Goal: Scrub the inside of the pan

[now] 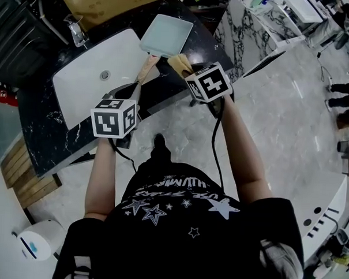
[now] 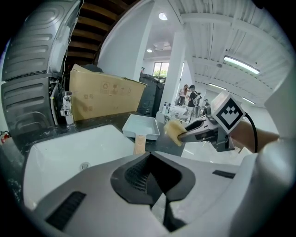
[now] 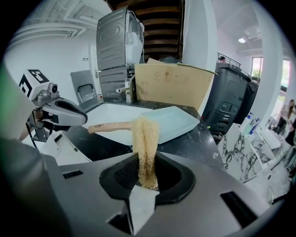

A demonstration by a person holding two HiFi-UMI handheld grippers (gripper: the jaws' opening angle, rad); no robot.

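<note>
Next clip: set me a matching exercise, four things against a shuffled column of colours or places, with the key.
1 pan
2 loofah sponge
3 sink
4 cardboard box

A white, set into the dark counter
B brown, standing behind the sink
C pale blue, with a wooden handle
D clamped in the right gripper

Pairs: 1-C, 2-D, 3-A, 4-B

On my feed, a white sink (image 1: 88, 74) sits sunk into the black marble counter (image 1: 36, 130), with a chrome faucet (image 2: 66, 109) at its back edge. Behind it leans a cardboard box (image 2: 106, 97), between a grey stacked appliance (image 3: 118, 39) and a black bin (image 3: 231, 104). The floor (image 1: 279, 123) is pale marble.
</note>
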